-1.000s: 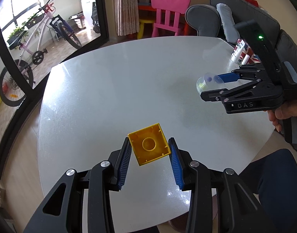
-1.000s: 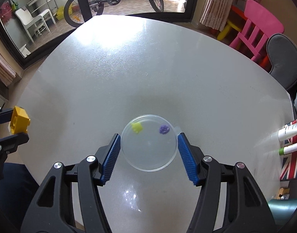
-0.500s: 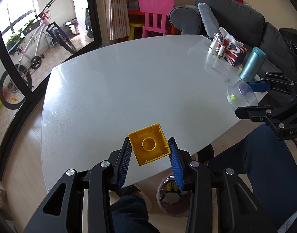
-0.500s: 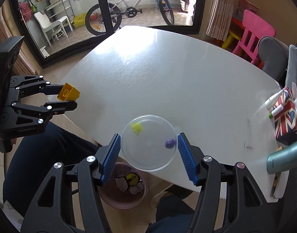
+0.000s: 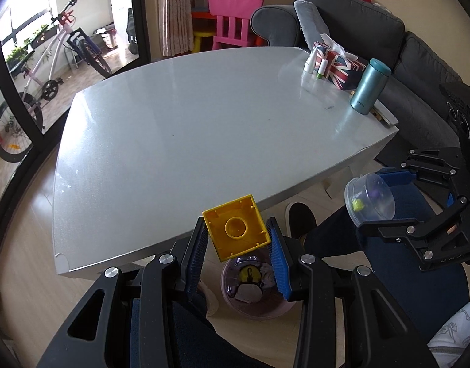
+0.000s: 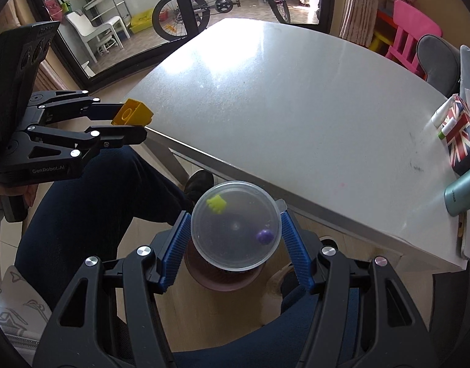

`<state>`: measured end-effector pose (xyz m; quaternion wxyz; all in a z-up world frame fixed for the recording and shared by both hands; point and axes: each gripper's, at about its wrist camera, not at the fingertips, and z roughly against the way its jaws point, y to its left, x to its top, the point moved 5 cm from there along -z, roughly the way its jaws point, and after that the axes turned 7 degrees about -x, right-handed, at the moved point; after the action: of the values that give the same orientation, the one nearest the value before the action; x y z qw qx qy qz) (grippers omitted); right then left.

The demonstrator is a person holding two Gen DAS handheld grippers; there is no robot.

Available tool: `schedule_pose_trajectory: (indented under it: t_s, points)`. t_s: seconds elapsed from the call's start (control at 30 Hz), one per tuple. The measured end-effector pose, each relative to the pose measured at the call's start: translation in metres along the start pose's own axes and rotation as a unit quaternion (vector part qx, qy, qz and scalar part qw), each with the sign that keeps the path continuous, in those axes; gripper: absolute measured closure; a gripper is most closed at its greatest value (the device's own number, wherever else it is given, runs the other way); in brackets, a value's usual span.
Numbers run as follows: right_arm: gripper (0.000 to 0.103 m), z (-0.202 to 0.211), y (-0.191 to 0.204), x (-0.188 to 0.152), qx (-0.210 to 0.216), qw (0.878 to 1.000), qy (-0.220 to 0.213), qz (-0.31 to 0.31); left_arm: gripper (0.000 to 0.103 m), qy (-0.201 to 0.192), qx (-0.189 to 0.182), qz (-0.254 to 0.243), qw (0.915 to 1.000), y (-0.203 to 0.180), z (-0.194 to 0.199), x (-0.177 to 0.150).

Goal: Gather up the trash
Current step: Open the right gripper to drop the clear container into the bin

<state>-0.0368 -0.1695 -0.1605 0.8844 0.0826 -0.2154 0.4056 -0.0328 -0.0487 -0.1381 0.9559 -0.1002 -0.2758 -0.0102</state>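
My left gripper (image 5: 237, 236) is shut on a yellow toy brick (image 5: 236, 227), held hollow side up past the table's near edge, above a pink trash bin (image 5: 256, 291) on the floor. From the right wrist view the same brick (image 6: 132, 113) shows at the left in that gripper (image 6: 129, 121). My right gripper (image 6: 235, 230) is shut on a clear round plastic cup (image 6: 235, 224) with a yellow bit and a purple bit inside. It hangs over the bin (image 6: 222, 279), which it mostly hides. In the left wrist view the cup (image 5: 369, 201) is at the right.
The grey table (image 5: 188, 128) carries a flag-patterned tissue box (image 5: 337, 63), small white bottles (image 5: 309, 63) and a teal flask (image 5: 370, 86) at its far right. A person's dark trouser legs (image 6: 90, 196) and a shoe (image 5: 299, 219) flank the bin. A sofa (image 5: 419, 61) stands behind.
Both grippers have drawn back from over the table to beyond its near edge, still holding the brick and the cup. The bin on the floor now lies under them.
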Motion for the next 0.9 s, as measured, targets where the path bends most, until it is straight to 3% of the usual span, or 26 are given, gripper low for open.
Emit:
schedule_pose_trajectory:
  t_s: [0.2, 0.23, 0.27, 0.33, 0.57, 0.9]
  points:
    - [0.042, -0.004, 0.010, -0.006, 0.015, 1.000, 0.008, 0.005, 0.064, 0.007, -0.005, -0.001, 1.0000, -0.002, -0.001, -0.006]
    - [0.039, -0.004, 0.011, -0.005, 0.020, 1.000, 0.010, 0.006, 0.064, 0.008, -0.006, -0.002, 1.0000, -0.003, -0.001, -0.006]
    - [0.023, -0.004, 0.011, -0.006, 0.021, 1.000, 0.010, 0.005, 0.064, 0.008, -0.007, -0.003, 0.9999, -0.004, -0.001, -0.007]
    - [0.013, -0.002, 0.010, -0.005, 0.022, 1.000, 0.001, 0.000, 0.064, 0.011, -0.009, -0.004, 0.9999, -0.006, -0.003, -0.007]
    - [0.007, -0.004, -0.005, -0.004, 0.000, 1.000, 0.005, -0.024, 0.064, 0.024, -0.021, -0.008, 0.9995, -0.010, -0.008, -0.013]
    - [0.006, -0.003, -0.023, -0.002, -0.017, 0.999, 0.002, -0.042, 0.064, 0.047, -0.041, -0.012, 0.9980, -0.016, -0.016, -0.024]
